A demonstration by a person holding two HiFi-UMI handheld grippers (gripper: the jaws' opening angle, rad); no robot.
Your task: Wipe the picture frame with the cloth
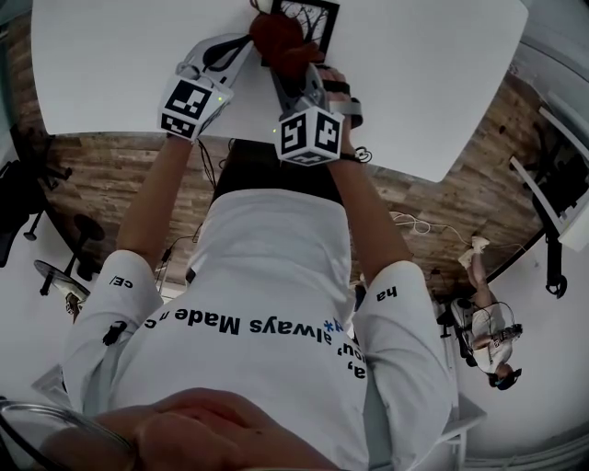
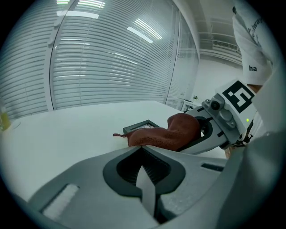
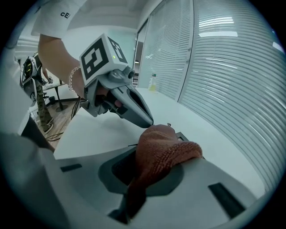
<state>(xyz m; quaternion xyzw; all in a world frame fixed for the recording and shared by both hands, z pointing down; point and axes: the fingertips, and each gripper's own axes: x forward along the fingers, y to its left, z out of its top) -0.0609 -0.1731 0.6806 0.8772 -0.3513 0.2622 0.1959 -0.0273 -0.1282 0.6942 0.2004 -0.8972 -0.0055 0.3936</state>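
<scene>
On the white table (image 1: 110, 64), in the head view, the picture frame (image 1: 317, 18) was seen lying flat at the top of the view. The reddish-brown cloth (image 1: 279, 39) was bunched over its near-left corner. In the left gripper view, the left gripper (image 2: 142, 146) was shown with its jaws pressed together and nothing between them. The cloth lay just past their tips. In the right gripper view, the cloth was clamped between the jaws of the right gripper (image 3: 154, 154) and draped onto the frame.
</scene>
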